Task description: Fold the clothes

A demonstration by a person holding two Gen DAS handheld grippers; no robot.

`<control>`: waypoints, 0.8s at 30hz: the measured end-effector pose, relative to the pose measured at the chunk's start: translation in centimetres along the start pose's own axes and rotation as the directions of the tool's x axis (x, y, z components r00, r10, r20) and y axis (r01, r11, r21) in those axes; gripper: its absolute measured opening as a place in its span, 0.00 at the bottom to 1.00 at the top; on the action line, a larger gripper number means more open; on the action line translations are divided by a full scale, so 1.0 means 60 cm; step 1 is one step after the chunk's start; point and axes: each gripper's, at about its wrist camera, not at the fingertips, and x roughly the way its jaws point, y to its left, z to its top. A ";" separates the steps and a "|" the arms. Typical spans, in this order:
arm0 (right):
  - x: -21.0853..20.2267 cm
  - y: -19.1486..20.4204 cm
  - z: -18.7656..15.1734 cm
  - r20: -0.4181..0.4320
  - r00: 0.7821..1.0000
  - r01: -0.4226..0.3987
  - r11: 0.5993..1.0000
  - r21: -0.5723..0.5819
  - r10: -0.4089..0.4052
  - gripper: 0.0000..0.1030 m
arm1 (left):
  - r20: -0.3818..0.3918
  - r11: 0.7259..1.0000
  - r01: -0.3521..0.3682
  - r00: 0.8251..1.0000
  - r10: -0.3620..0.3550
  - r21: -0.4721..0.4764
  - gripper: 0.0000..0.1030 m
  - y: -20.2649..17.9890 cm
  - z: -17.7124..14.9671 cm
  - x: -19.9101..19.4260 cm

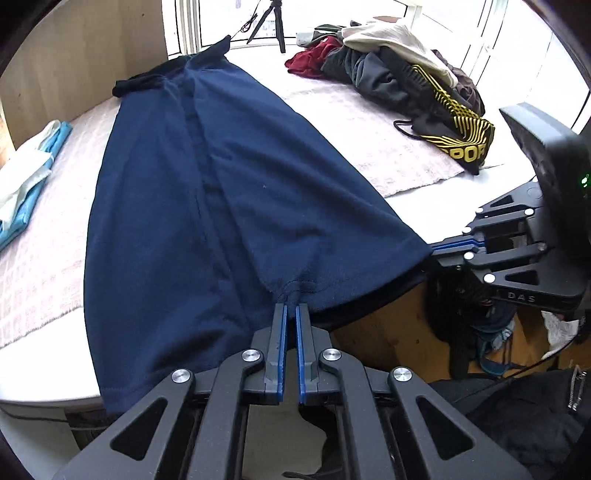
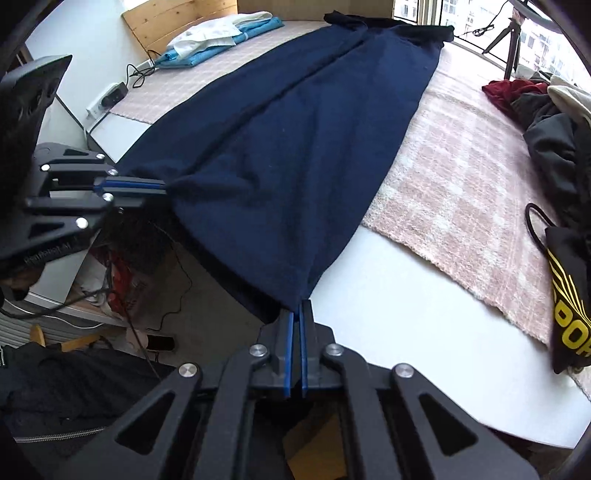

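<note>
A navy blue shirt (image 1: pixel 192 192) lies stretched lengthwise across the white table (image 1: pixel 44 384), its dark collar at the far end. My left gripper (image 1: pixel 291 306) is shut on the shirt's near hem, where the cloth bunches at the fingertips. My right gripper (image 1: pixel 436 248) pinches the hem's right corner, which overhangs the table edge. In the right wrist view the navy shirt (image 2: pixel 295 147) runs away from my right gripper (image 2: pixel 301 302), shut on the hem corner, and my left gripper (image 2: pixel 162 186) holds the hem to the left.
A pink woven mat (image 2: pixel 461 206) covers the table under the shirt. A pile of unfolded clothes (image 1: pixel 399 66) with a black-and-yellow garment (image 1: pixel 465 136) lies at the right. Folded light blue and white clothes (image 1: pixel 26 181) sit at the left. A tripod (image 1: pixel 273 22) stands by the window.
</note>
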 end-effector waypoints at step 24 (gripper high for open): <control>-0.059 0.006 0.080 0.026 0.996 -0.082 0.996 -0.016 0.082 0.03 | 0.011 0.999 0.026 1.000 -0.025 -0.019 0.09 0.004 -0.031 -0.037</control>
